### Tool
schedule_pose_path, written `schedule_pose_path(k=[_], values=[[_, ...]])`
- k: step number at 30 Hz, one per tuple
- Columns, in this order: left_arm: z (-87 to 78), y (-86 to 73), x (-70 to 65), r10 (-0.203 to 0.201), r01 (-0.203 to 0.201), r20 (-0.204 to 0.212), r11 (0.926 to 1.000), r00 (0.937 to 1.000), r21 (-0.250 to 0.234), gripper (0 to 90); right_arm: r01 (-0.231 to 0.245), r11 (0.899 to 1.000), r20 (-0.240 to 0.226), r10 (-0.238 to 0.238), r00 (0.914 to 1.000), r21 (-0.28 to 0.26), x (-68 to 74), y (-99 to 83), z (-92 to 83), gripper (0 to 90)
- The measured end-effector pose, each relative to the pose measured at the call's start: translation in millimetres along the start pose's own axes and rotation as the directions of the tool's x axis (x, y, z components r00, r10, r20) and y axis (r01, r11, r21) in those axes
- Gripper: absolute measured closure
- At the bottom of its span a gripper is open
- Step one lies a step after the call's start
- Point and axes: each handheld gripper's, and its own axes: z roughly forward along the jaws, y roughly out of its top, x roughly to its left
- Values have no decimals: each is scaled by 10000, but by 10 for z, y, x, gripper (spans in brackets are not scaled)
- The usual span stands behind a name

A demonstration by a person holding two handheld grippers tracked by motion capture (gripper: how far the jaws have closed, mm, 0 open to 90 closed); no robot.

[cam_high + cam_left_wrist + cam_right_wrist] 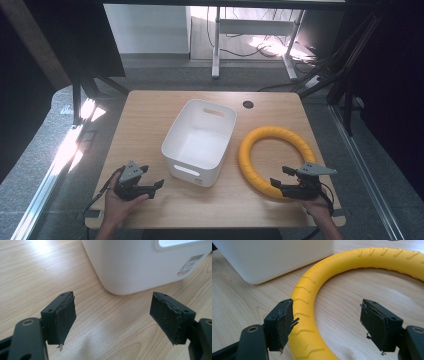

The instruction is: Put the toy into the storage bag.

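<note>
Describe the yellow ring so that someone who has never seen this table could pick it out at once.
On the wooden table, look right of the white bin in the middle. The ring lies flat there, its near edge between the open jaws of the right gripper. It is the one yellow thing, a thick hoop with ribbed grooves, and you see bare table through its hole.

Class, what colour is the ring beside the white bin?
Yellow, with a grooved tread pattern; the ring shows best in the right gripper view.

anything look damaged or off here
The black pads on the right gripper are frayed, with shreds curling off their edges; the left gripper pads look ragged too. The yellow ring and white bin look intact.
</note>
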Motion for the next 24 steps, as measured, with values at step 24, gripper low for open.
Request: schedule_pose_path(k=[24], values=[[-30, 39, -21, -154, 154, 13, 9998, 9999, 127, 222, 1095, 9875, -429, -1052, 9935, 1136, 19, 257, -120, 281]])
